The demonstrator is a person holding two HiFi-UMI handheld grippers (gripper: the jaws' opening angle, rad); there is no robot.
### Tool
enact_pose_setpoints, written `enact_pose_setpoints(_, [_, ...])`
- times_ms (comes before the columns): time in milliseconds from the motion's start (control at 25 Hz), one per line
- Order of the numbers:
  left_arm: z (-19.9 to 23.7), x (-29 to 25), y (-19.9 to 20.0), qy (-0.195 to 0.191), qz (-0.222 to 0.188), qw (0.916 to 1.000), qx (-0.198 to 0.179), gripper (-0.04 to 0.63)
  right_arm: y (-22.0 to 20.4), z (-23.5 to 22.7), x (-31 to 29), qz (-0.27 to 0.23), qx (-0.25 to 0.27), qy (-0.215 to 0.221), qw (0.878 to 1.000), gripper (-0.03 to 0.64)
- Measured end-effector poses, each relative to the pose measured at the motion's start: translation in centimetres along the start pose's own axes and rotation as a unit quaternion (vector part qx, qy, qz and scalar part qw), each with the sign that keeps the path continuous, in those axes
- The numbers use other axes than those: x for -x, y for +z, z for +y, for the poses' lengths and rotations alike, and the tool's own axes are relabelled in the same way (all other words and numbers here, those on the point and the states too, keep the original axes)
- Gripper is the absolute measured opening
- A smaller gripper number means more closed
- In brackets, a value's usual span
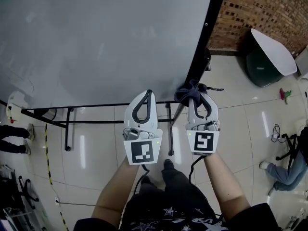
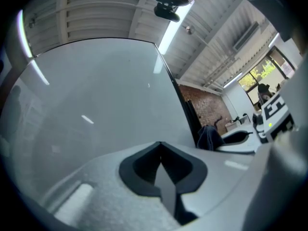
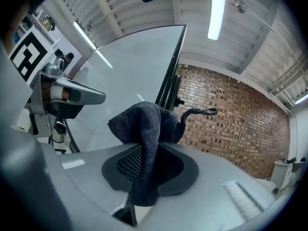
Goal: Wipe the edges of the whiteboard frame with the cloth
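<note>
The whiteboard [image 1: 96,37] fills the upper left of the head view, with a black frame edge [image 1: 202,37] down its right side and along the bottom. My right gripper [image 1: 195,94] is shut on a dark grey cloth [image 1: 188,91], bunched at the jaw tips by the board's lower right corner. In the right gripper view the cloth [image 3: 144,129] hangs between the jaws, with the black frame [image 3: 172,76] just beyond. My left gripper [image 1: 148,94] is shut on nothing, in front of the board's bottom edge. The left gripper view shows the board [image 2: 96,109] and the cloth [image 2: 208,136] off to the right.
The board stands on black metal legs [image 1: 67,129] over a glossy tiled floor. A brick wall [image 1: 260,8] runs at the upper right, with a dark green bin [image 1: 267,57] below it. A person's legs [image 1: 14,138] show at the left edge, another person's [image 1: 288,172] at the right.
</note>
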State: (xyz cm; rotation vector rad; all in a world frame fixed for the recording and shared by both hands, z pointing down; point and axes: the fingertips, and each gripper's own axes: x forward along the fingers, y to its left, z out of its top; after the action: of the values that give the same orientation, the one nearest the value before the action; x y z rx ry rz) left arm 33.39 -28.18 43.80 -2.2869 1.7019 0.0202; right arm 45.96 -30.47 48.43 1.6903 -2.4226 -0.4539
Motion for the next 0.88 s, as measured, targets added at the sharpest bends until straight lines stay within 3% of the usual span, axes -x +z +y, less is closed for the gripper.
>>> enact_pose_setpoints(360, [-2.3, 1.1, -6.6, -0.026, 0.051, 0.9983, -0.01, 0.003, -6.0, 2.4, 0.4, 0.041, -0.005, 0.025, 0.999, 0.057])
enact_pose_setpoints(640, [-4.5, 1.4, -10.5, -0.006, 0.1, 0.9949, 0.008, 0.003, -12.3, 2.5, 1.6, 0.093, -0.023, 0.051, 0.994, 0.057])
enact_pose_setpoints(880, [-3.3, 2.2, -12.2, -0.002, 0.123, 0.9924, 0.004, 0.003, -14.1, 4.1, 1.1, 0.112, -0.031, 0.052, 0.992, 0.057])
